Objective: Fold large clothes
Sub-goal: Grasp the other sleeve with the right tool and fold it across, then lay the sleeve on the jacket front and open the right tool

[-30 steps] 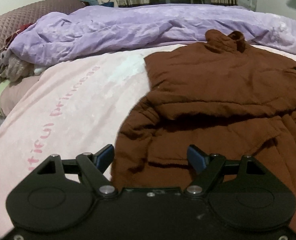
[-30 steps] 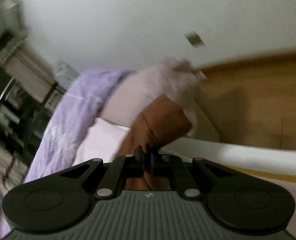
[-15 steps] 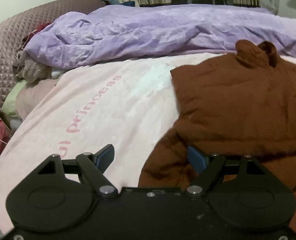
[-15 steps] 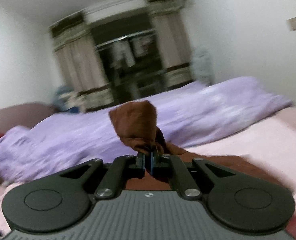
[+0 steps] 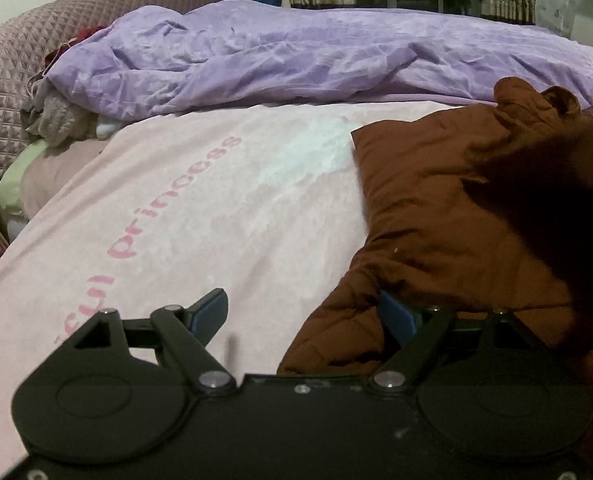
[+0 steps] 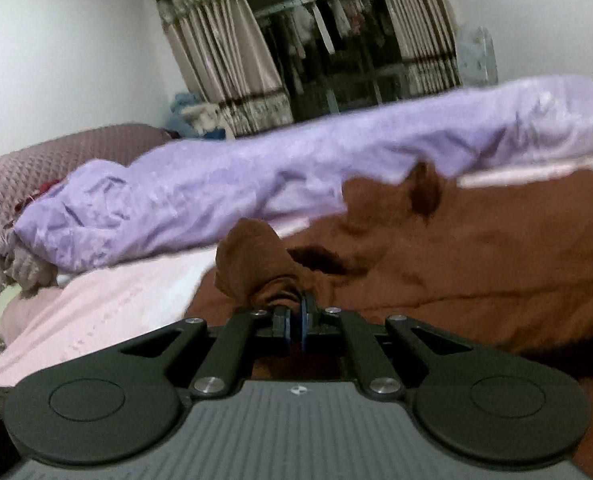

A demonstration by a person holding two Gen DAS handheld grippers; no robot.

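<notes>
**Pinching a brown sleeve end above the pink bedcover**

Reading across the pink bedcover (image 5: 200, 216) from near left toward the far middle, darker pink letters spell "princess" in full; before it only the cut-off letters "ful" can be made out, the rest hidden behind the left gripper (image 5: 302, 312). No other writing or label is legible in either view.

The brown jacket (image 5: 456, 216) lies on the right part of the bed, its collar (image 5: 536, 100) at the far end, touching the edge of the rumpled lilac duvet (image 5: 296, 56), and its body running toward the near edge, so its long axis goes near to far. A fold of it spills down toward the near left, beside the left gripper.

The left gripper's blue-padded fingers (image 5: 210, 312) are spread wide; the left one hangs over bare pink cloth, the right one sits against the jacket's near-left edge, with nothing held between them.

The right gripper (image 6: 294, 312) has its fingers pressed together on a bunched end of brown fabric (image 6: 252, 264), which stands up above the jacket, ahead of the fingers; whether it is a cuff or a hem I cannot tell.

A quilted mauve headboard (image 5: 20, 68) rises at the far left, and striped curtains (image 6: 216, 48) hang beyond the bed.
</notes>
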